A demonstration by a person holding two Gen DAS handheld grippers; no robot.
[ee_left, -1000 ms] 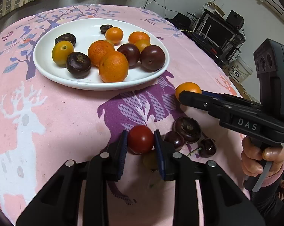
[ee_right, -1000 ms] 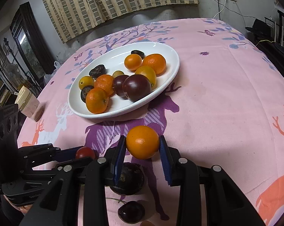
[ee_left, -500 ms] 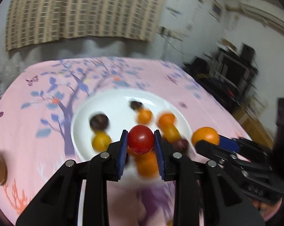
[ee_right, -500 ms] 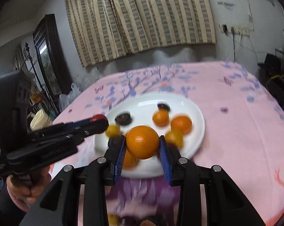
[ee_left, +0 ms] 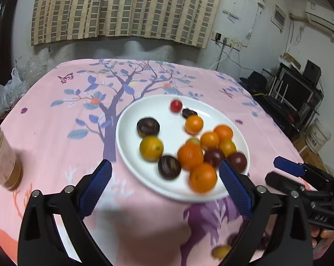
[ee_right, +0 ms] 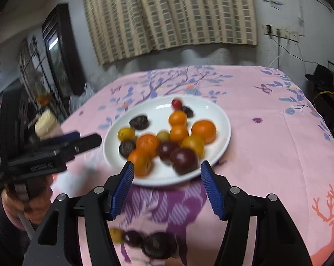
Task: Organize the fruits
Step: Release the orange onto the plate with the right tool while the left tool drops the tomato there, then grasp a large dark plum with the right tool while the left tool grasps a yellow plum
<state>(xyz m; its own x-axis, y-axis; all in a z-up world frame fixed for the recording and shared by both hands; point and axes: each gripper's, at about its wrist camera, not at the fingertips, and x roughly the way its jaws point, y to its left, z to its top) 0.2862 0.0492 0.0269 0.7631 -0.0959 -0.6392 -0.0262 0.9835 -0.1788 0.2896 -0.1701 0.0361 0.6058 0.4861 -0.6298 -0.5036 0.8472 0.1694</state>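
Note:
A white plate [ee_left: 127, 155] [ee_right: 220, 119] holds several oranges, yellow fruits and dark plums. A small red tomato [ee_left: 175, 106] [ee_right: 176, 103] lies at its far rim. An orange [ee_left: 209, 140] [ee_right: 178, 133] sits loose in the middle of the pile. My left gripper [ee_left: 164, 166] [ee_right: 85, 138] hovers over the plate's near-left edge, its jaws opening wide with nothing between them. My right gripper [ee_right: 167, 166] [ee_left: 278, 173] hangs over the plate's near edge, its jaws opening and empty. Below the grippers, a small yellow fruit [ee_right: 116, 235] and two dark plums [ee_right: 159, 245] lie on the pink tablecloth.
A jar [ee_left: 2, 155] [ee_right: 45, 124] with a pale lid stands at the table's left edge. A plastic bag [ee_left: 5, 93] sits beyond that edge. Shelves with electronics [ee_left: 295, 95] stand to the right. A hand [ee_right: 22, 201] holds the left gripper's handle.
Both grippers rose from the tablecloth to the plate and opened. The tomato left the left jaws and the orange left the right jaws; both now lie in the plate.

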